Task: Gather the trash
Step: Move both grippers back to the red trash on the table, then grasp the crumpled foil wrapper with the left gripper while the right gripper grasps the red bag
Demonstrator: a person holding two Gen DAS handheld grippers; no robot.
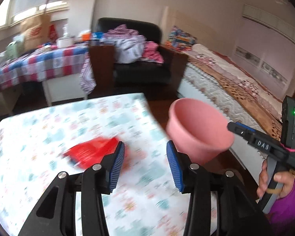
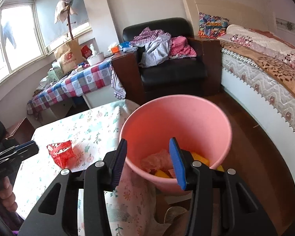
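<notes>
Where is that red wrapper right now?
The red wrapper lies on the floral tablecloth, left of the pink bucket, just ahead of the left gripper.

Each handheld gripper has glossy black plastic arms with triangular cut-outs, round silver screw heads at the pivots, and two fingers faced with ribbed blue rubber pads (image 1: 119,166). Seen from the left wrist, the right gripper (image 1: 234,128) carries white lettering on its black body, an upright black module with a green light, and a pink band. The hand (image 1: 275,182) gripping its grey handle wears a purple sleeve (image 1: 287,206).
</notes>
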